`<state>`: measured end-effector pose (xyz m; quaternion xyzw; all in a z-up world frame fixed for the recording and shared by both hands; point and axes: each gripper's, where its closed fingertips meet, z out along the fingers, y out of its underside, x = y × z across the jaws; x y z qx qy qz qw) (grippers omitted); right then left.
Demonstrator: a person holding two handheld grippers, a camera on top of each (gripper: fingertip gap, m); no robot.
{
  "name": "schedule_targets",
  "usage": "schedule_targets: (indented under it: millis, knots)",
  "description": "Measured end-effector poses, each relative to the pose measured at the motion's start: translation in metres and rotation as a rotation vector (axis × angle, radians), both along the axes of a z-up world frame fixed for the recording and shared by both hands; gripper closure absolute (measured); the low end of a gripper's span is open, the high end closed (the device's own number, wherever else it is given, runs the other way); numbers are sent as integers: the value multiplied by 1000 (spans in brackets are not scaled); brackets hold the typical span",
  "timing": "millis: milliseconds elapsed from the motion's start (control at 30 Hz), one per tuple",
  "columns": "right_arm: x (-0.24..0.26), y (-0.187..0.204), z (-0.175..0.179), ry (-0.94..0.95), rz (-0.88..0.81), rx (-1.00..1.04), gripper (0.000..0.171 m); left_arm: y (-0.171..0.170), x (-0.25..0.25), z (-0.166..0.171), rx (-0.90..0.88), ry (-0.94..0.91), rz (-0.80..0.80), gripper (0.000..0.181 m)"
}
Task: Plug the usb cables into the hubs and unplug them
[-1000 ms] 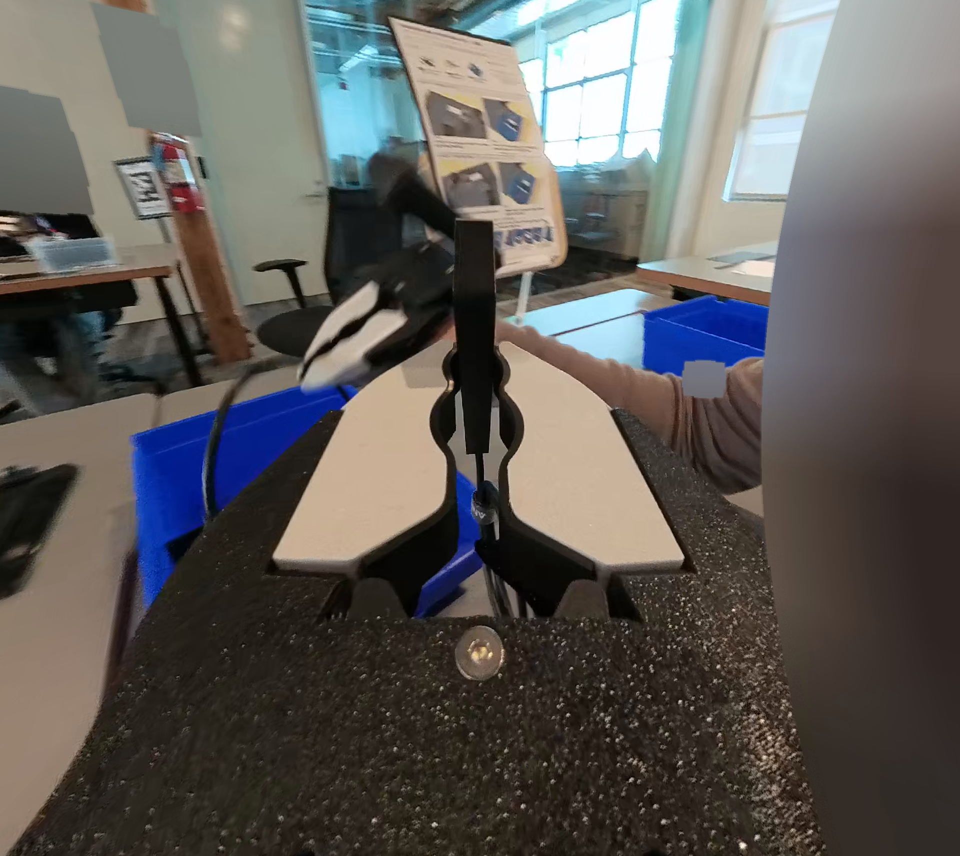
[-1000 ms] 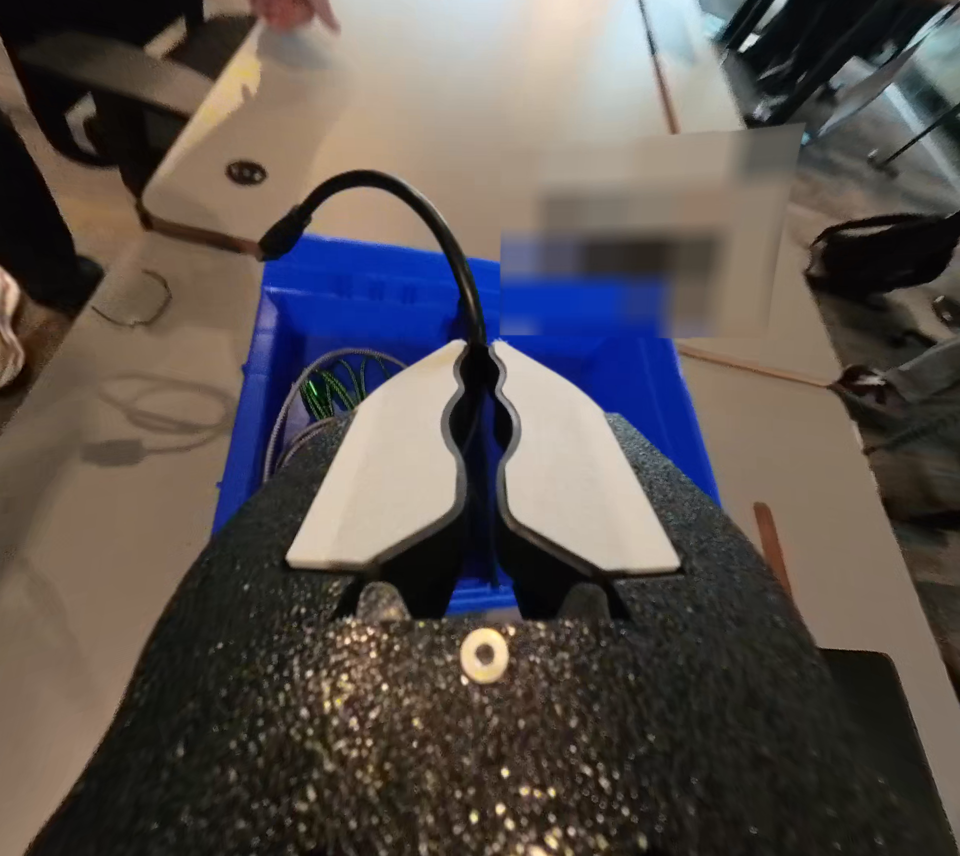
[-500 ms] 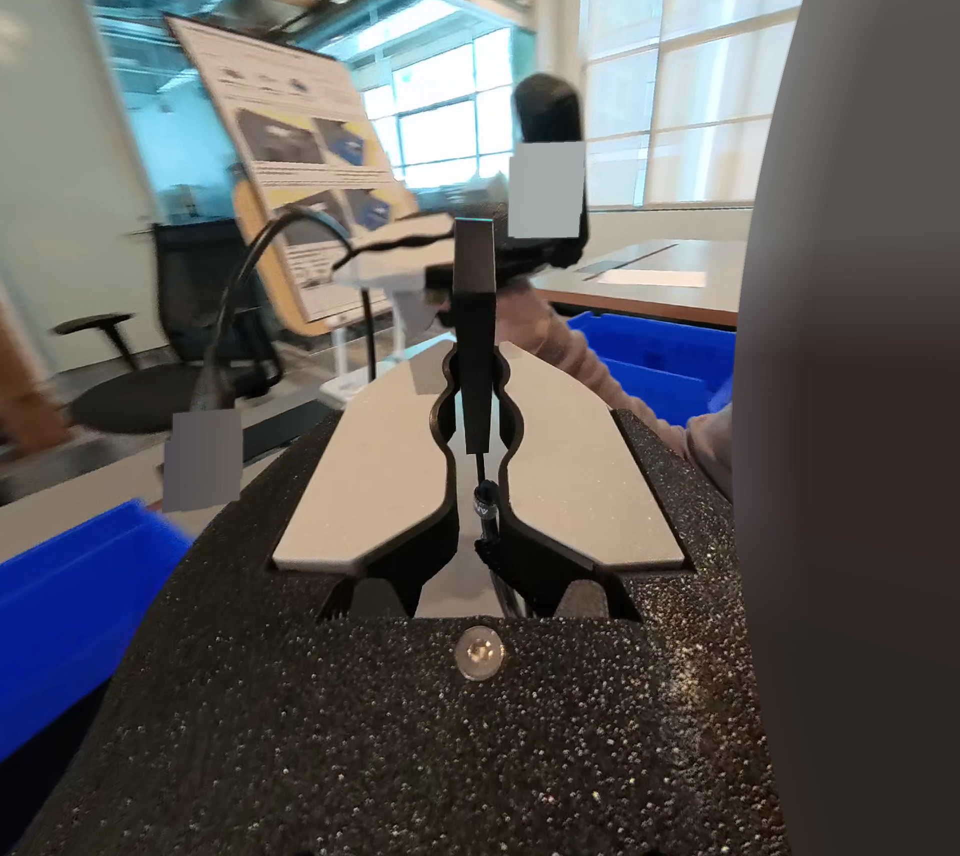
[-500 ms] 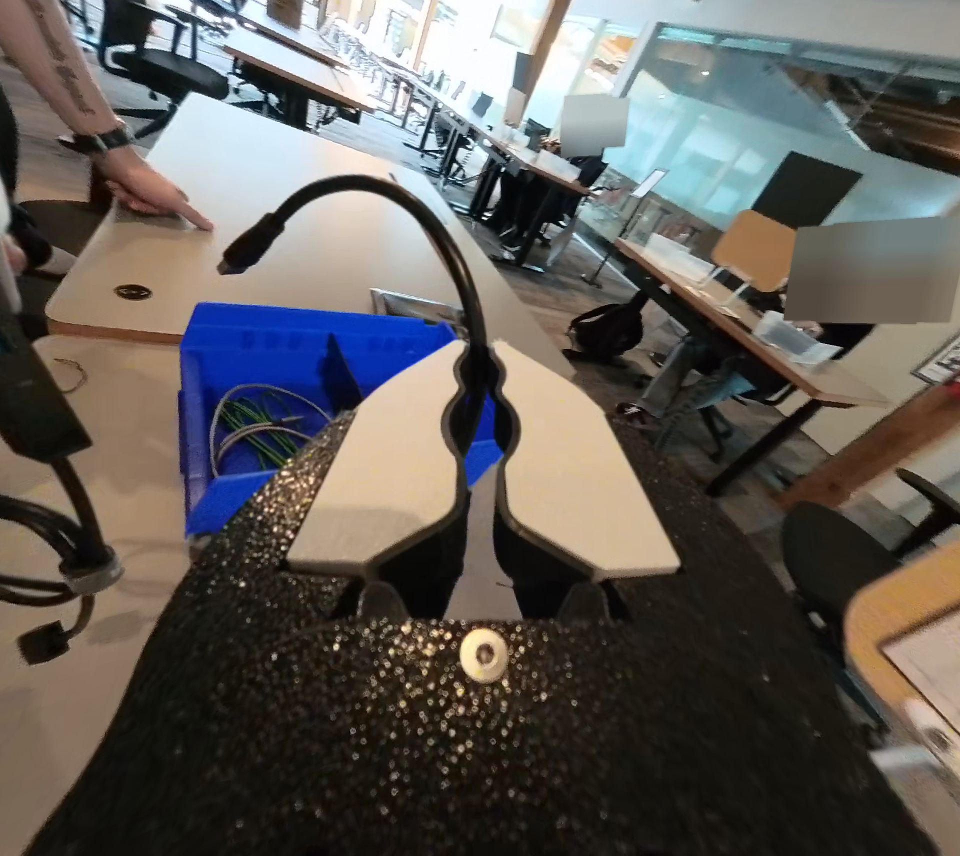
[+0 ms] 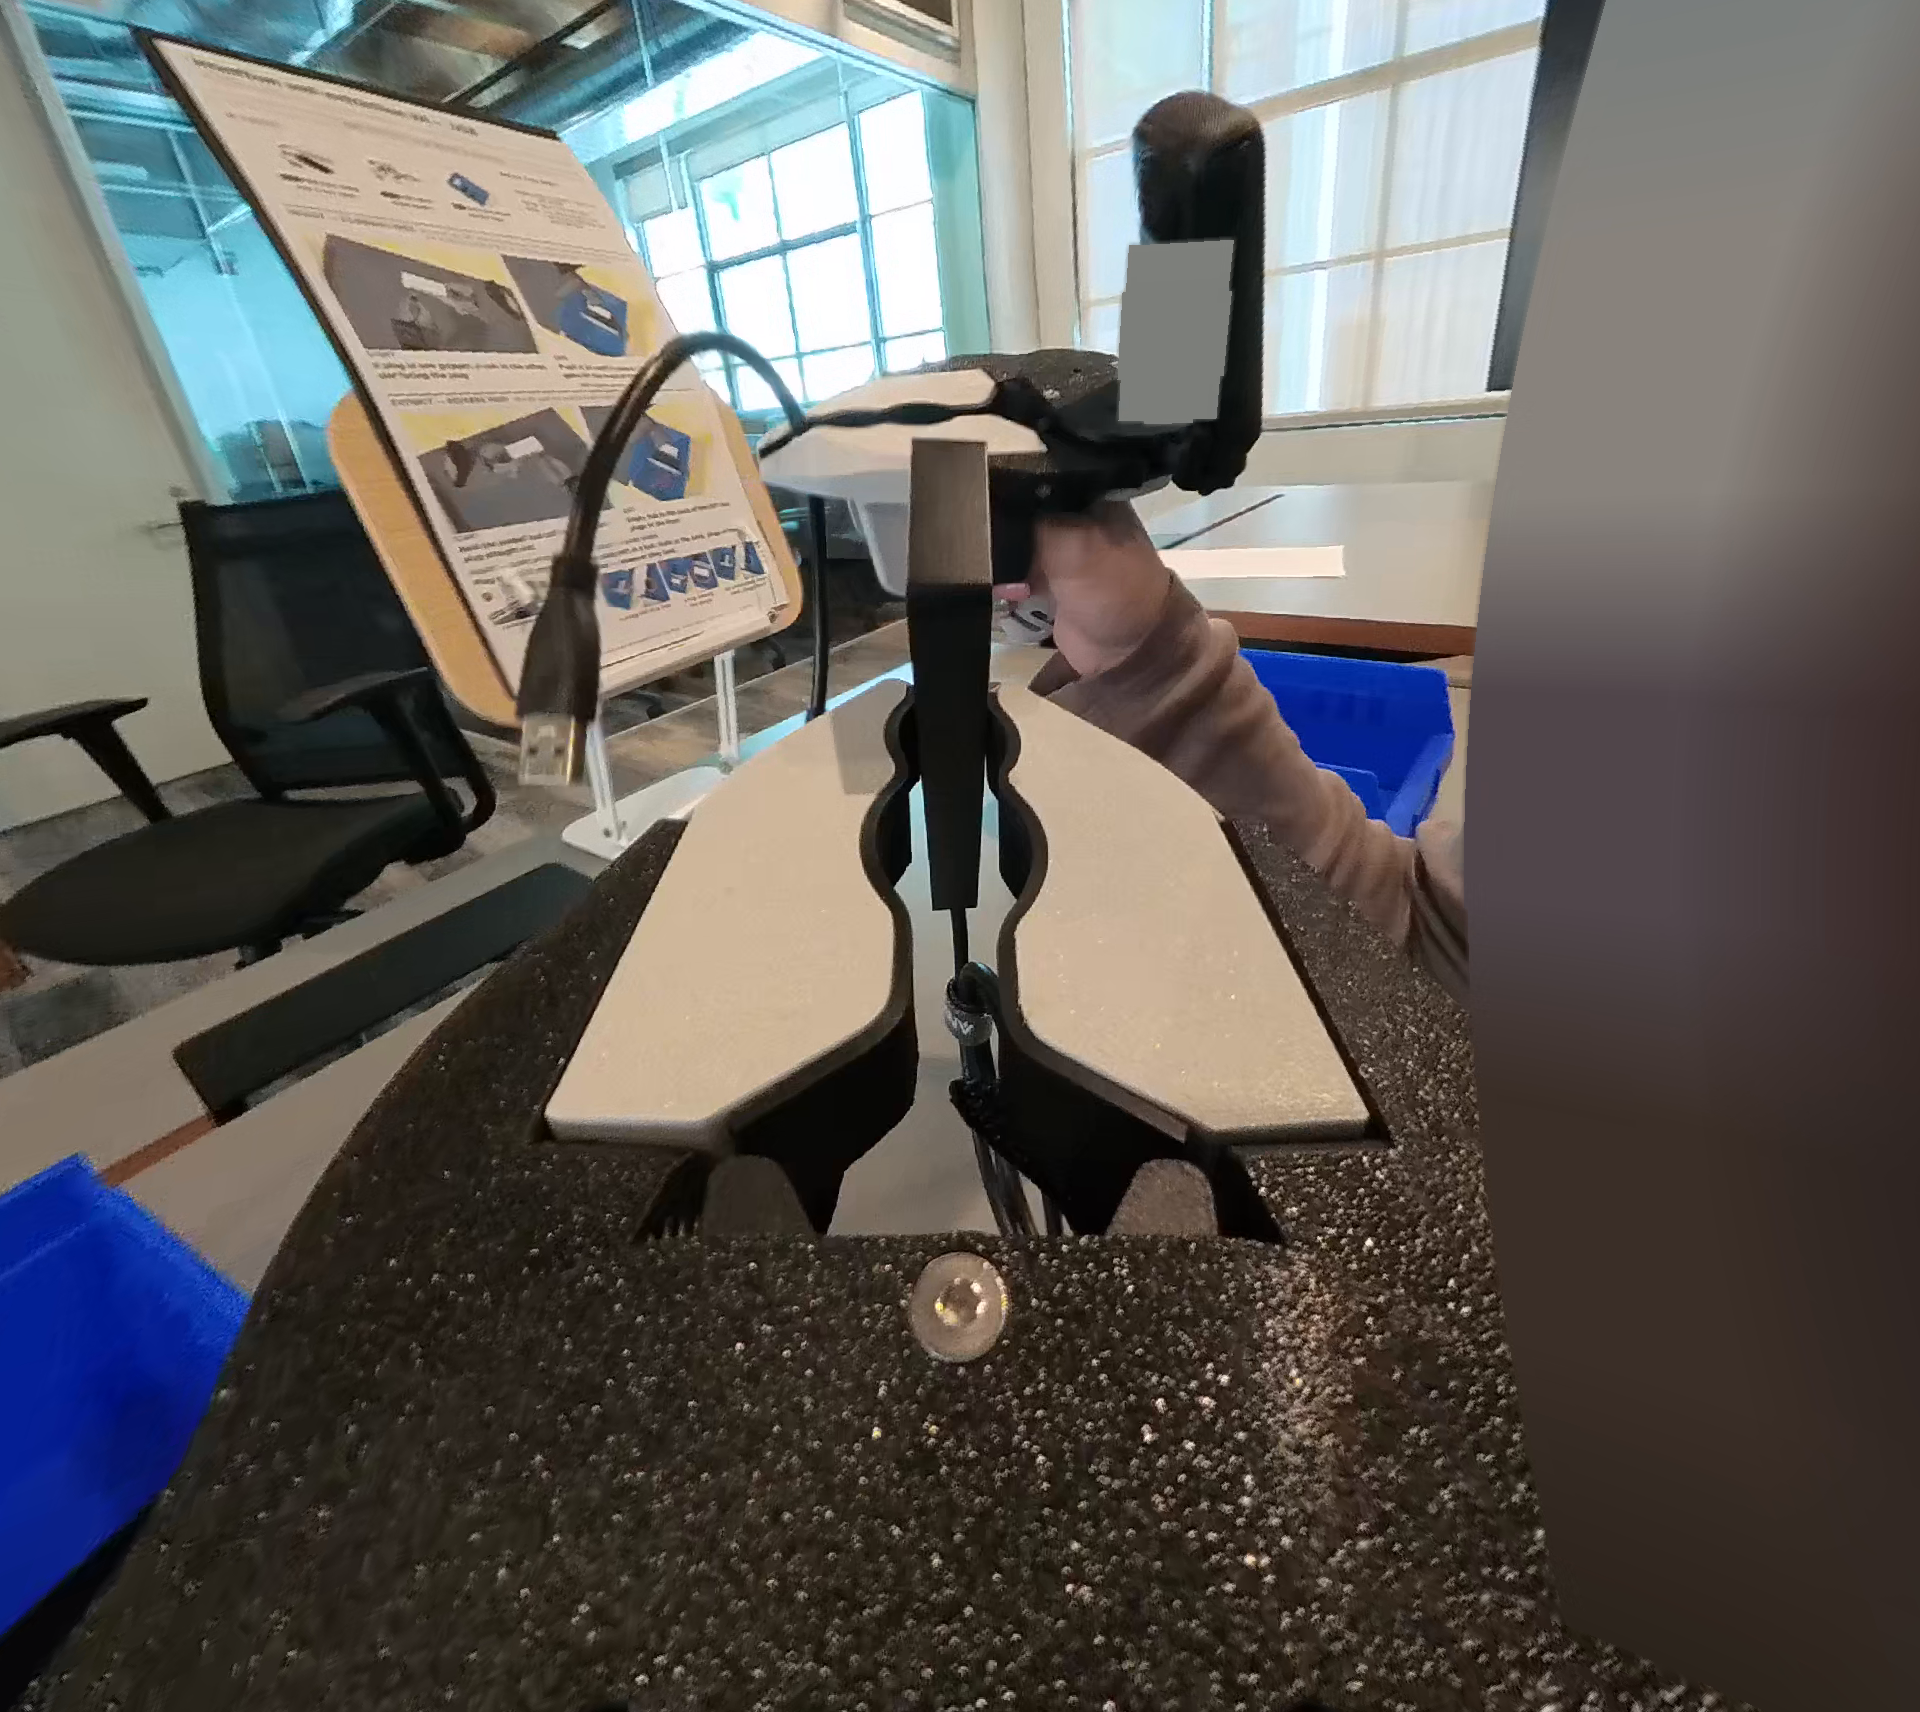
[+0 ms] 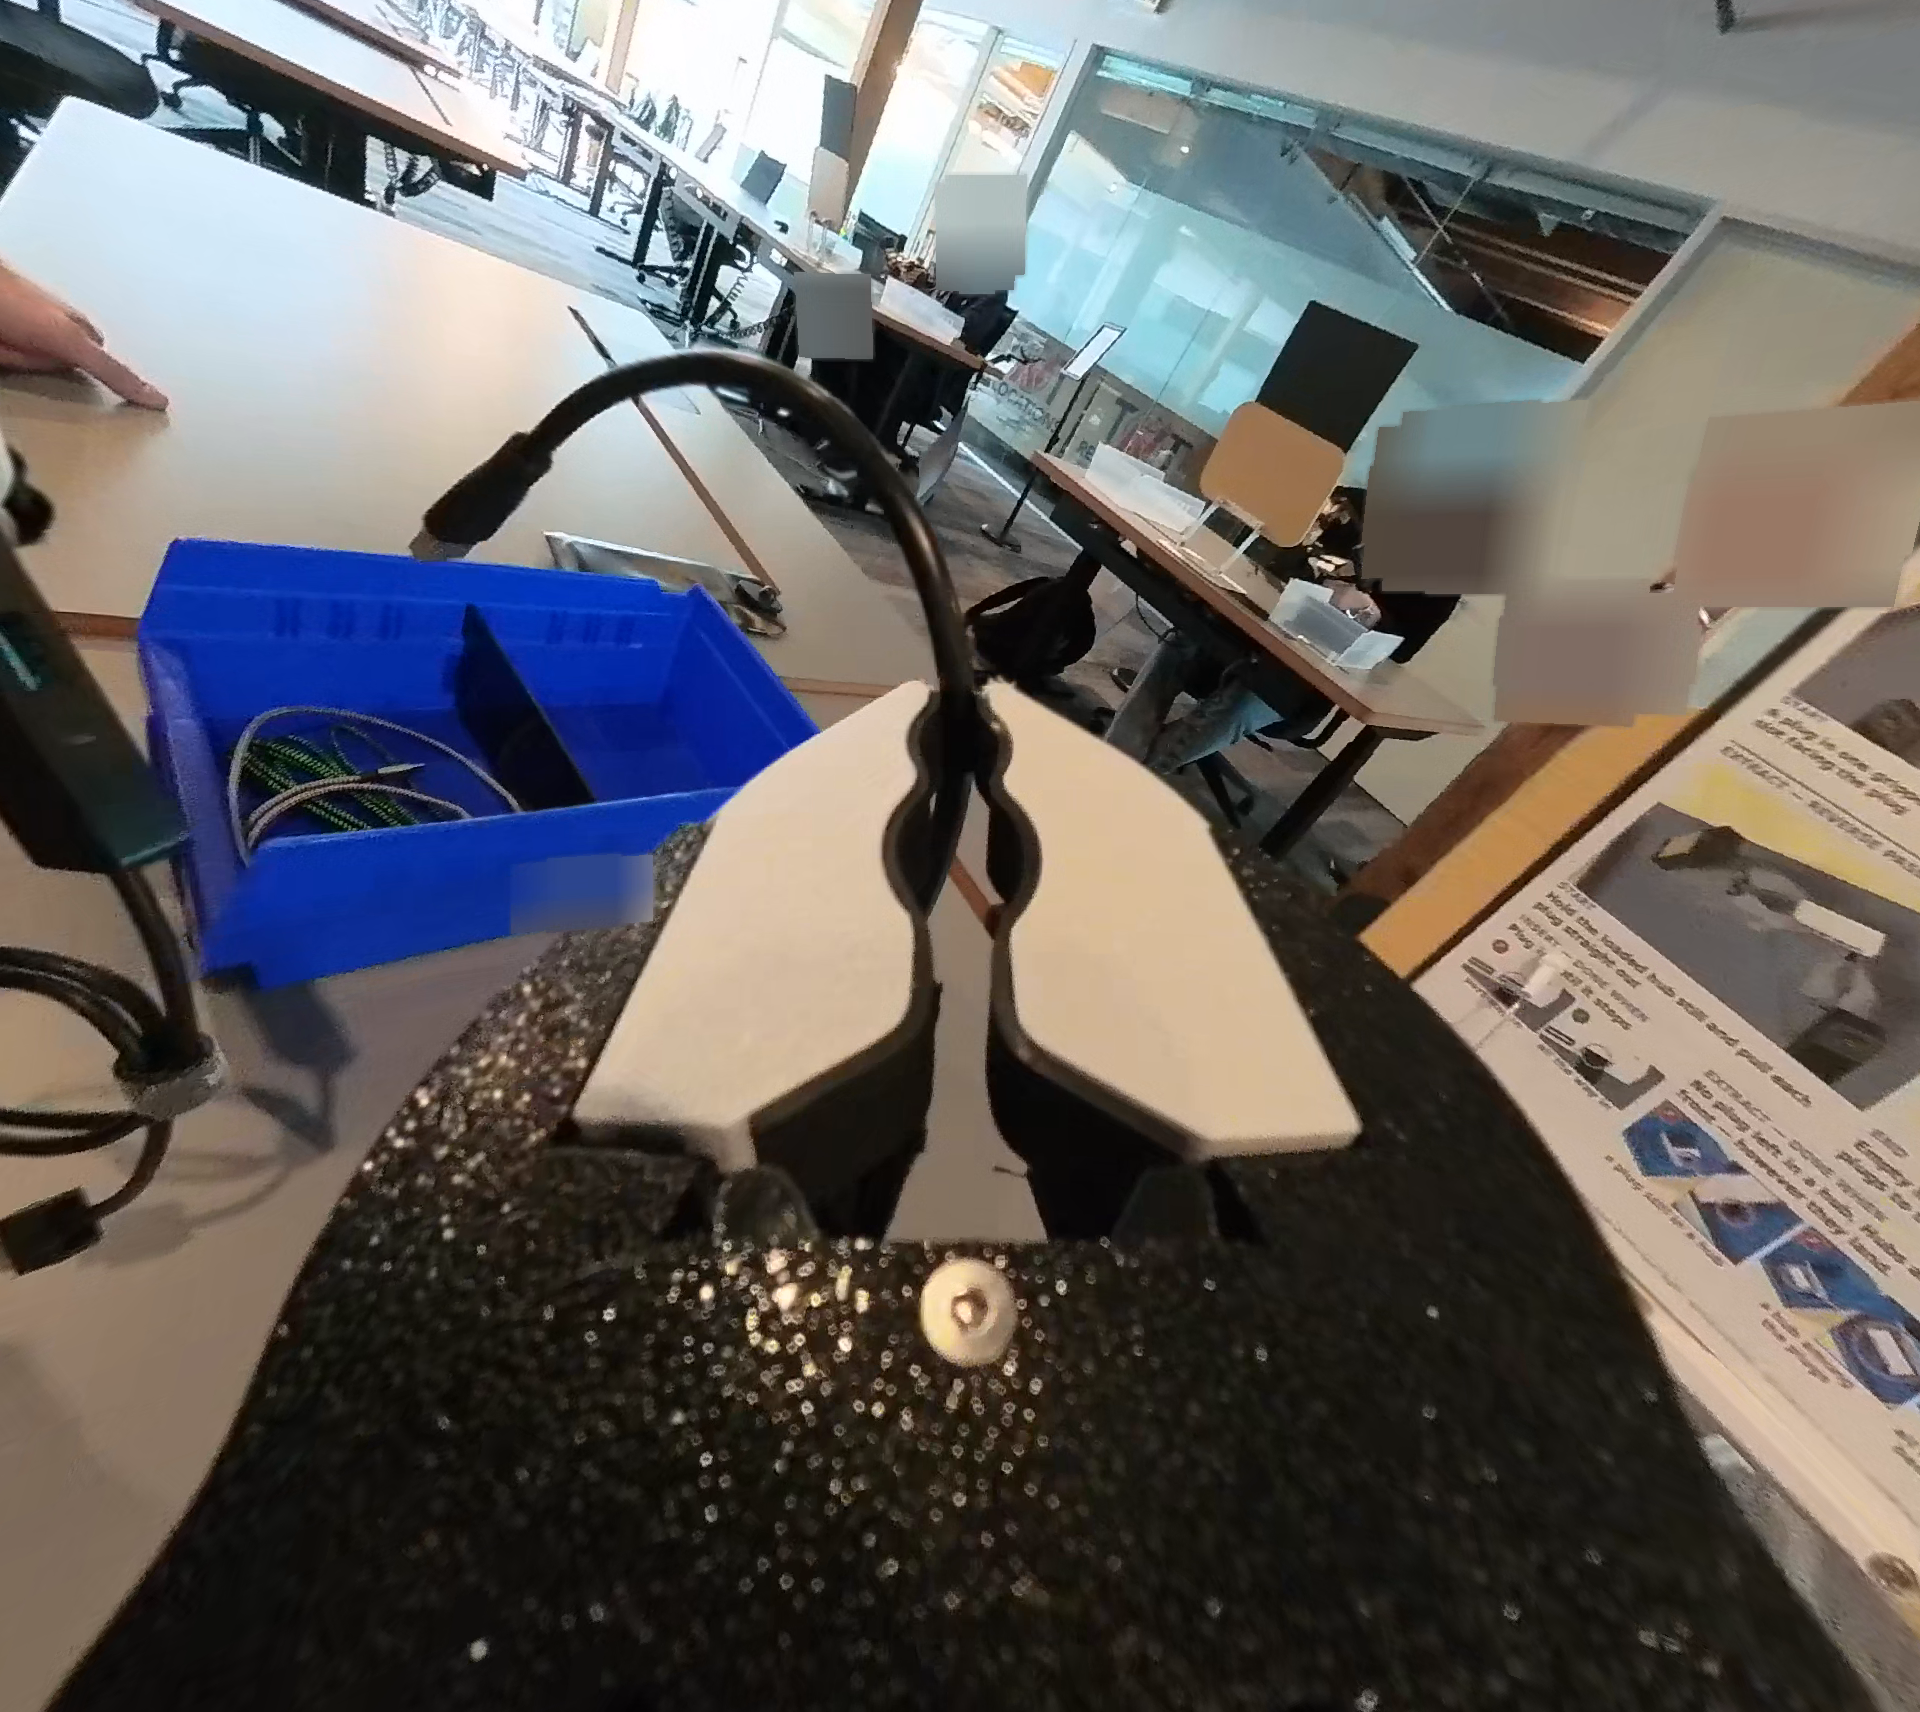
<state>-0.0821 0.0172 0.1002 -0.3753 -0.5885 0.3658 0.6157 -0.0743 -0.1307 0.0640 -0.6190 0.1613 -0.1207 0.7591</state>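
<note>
My left gripper (image 5: 948,706) is shut on a slim black USB hub (image 5: 948,582) that stands upright between its fingers, its cord trailing down behind. My right gripper (image 6: 951,706) is shut on a black USB cable (image 6: 831,436) that arches up and to the left, ending in a metal plug (image 6: 473,499). In the left wrist view the right gripper (image 5: 790,441) sits behind the hub, held by a hand, and the cable's plug (image 5: 551,727) hangs down to the hub's left, apart from it. The hub (image 6: 73,769) shows at the left edge of the right wrist view.
A blue divided bin (image 6: 665,675) on the grey table holds braided cables (image 6: 312,779). Another blue bin (image 5: 1371,727) stands at the right, and a blue bin corner (image 5: 83,1350) at lower left. An instruction board (image 5: 468,374) stands on a clear stand. A person's hand (image 6: 62,353) rests on the far table. The grippers' ends are close to 15 centimetres from one another.
Both grippers have tilted up from the blue bin and turned toward each other. The right gripper with the cable has come level behind the hub, its plug hanging to the hub's left.
</note>
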Motion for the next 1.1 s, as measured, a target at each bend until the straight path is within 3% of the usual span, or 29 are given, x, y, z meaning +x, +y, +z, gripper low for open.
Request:
schedule_targets:
  millis: [1100]
  knots:
    - [10,43,-14,-34,-9,-107,167,25,6,-18,-10,-71,-59,170]
